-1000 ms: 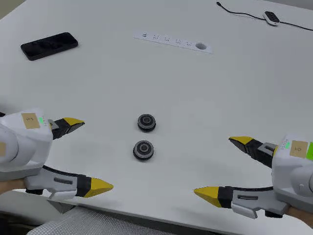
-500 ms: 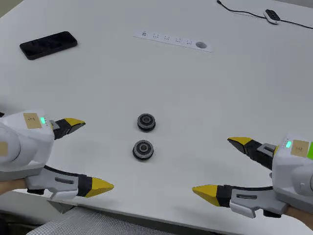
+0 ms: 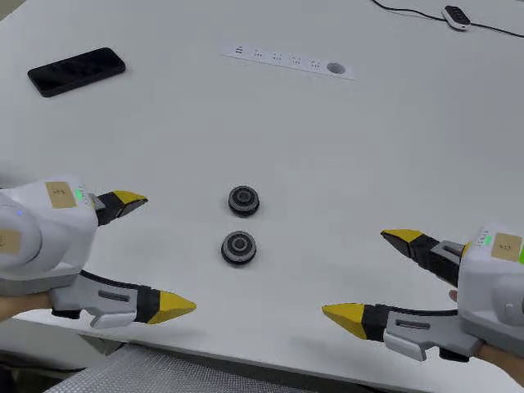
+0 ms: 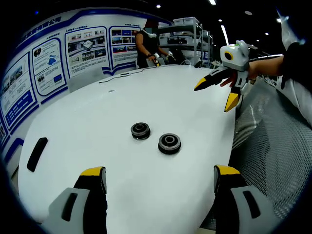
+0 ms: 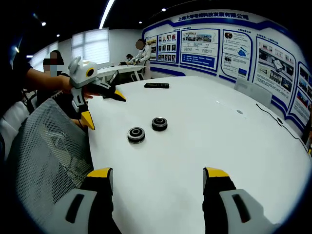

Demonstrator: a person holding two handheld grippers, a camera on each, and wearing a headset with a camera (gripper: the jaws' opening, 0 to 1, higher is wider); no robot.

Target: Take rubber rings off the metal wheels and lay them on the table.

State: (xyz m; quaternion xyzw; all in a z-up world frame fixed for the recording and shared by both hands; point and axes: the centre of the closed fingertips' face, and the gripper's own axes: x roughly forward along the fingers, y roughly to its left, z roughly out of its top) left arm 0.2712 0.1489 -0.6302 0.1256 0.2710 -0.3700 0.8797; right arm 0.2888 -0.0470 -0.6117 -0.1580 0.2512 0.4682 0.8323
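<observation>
Wheels (image 3: 243, 201) central on table (image 3: 393, 123); left gripper (image 3: 164, 252), right gripper (image 3: 359, 273) at near edge, jaws spread wide, empty.

A white table (image 3: 368, 147) carries two small dark-rimmed wheels near its middle, the near wheel (image 3: 239, 247) just beside the far wheel (image 3: 244, 201), at its 6 o'clock. A black phone (image 3: 76, 71) lies toward 10 o'clock, a white power strip (image 3: 287, 62) toward 12 o'clock and a corded device (image 3: 457, 15) toward 1 o'clock.
</observation>
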